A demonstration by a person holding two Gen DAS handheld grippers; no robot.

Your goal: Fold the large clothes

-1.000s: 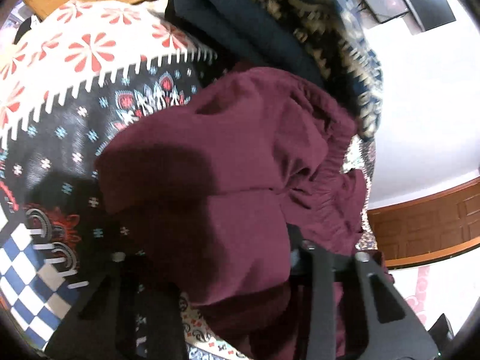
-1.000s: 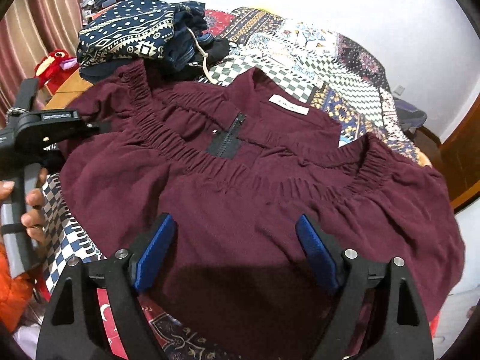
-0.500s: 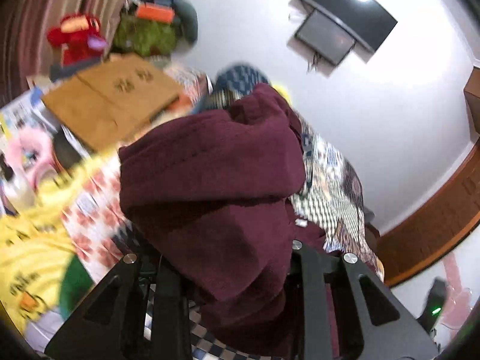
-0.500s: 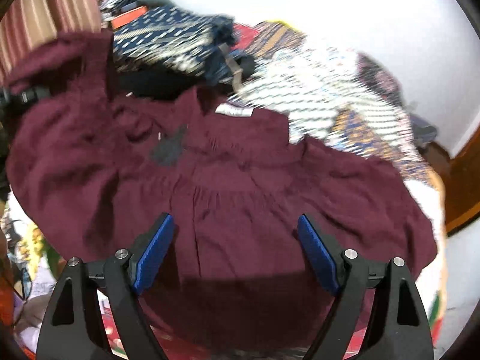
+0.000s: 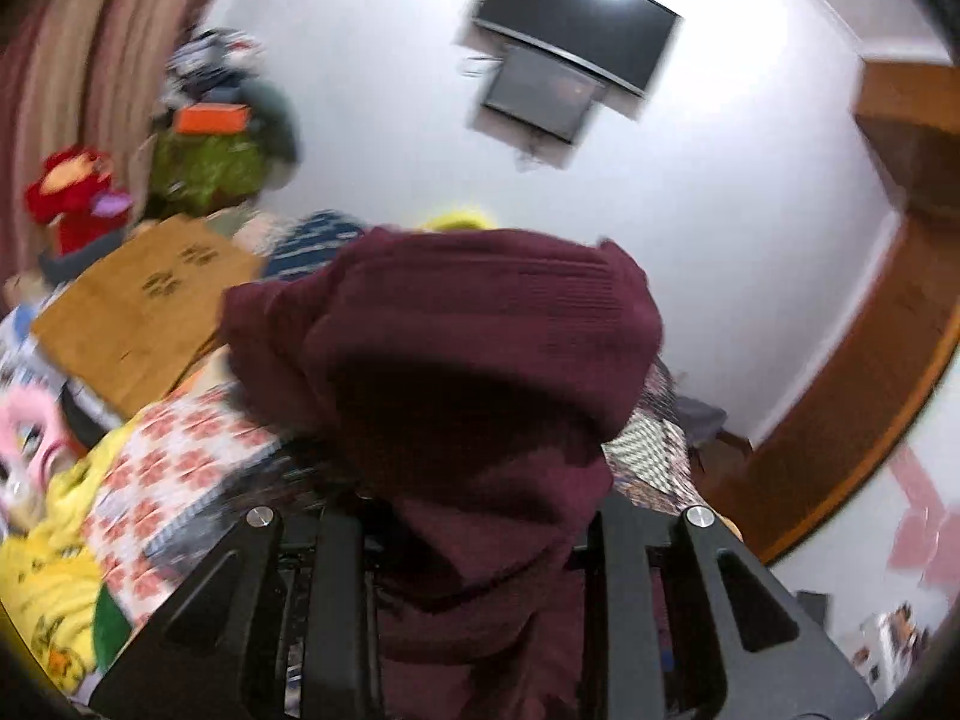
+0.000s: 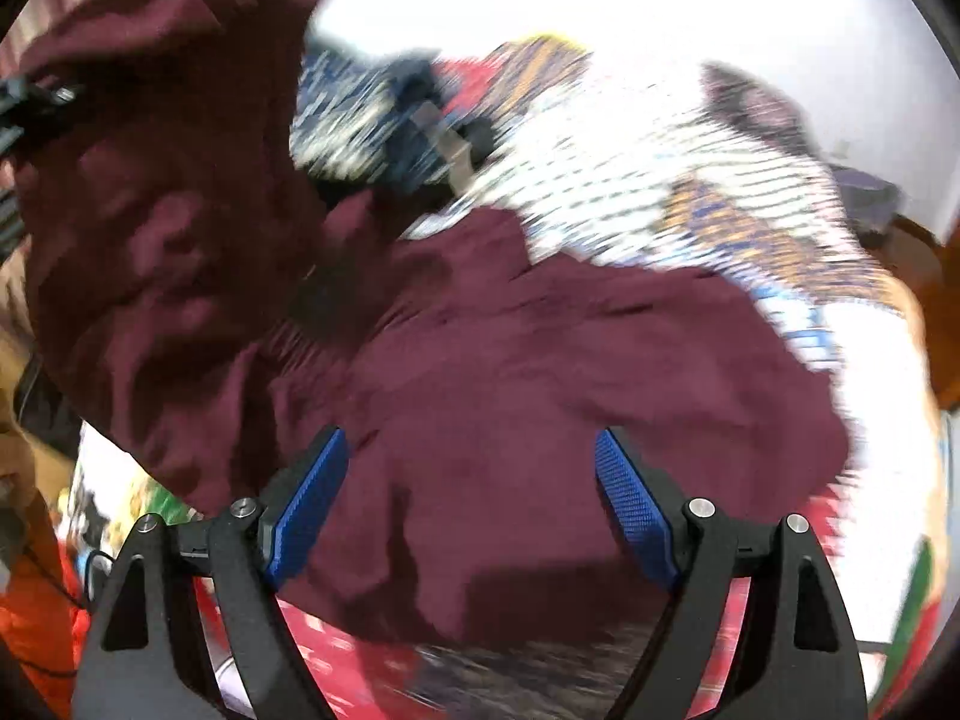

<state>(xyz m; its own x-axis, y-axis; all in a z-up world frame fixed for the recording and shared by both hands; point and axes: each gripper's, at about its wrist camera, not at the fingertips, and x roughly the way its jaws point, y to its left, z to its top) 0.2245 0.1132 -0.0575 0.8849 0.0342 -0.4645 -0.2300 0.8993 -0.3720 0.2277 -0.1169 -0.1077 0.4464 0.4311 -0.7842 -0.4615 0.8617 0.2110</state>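
Note:
A large maroon garment (image 6: 540, 360) lies on the patterned bedspread (image 6: 690, 192). Its left part (image 6: 156, 168) is lifted high. My left gripper (image 5: 480, 516) is shut on the maroon garment (image 5: 456, 348), which drapes over the fingers and hides the tips. It also shows at the left edge of the right wrist view (image 6: 36, 102). My right gripper (image 6: 468, 468) is open with blue pads (image 6: 312, 498) apart, held just above the garment's near part and holding nothing.
A pile of navy patterned clothes (image 6: 372, 120) sits at the far side of the bed. A brown cardboard box (image 5: 144, 312), red and green stuffed toys (image 5: 78, 198) and yellow cloth (image 5: 48, 564) lie left. A wall TV (image 5: 576, 18) hangs ahead.
My left gripper has lifted the garment's left part up off the bed and swung its view from the bedspread to the wall. My right gripper stays open over the near part.

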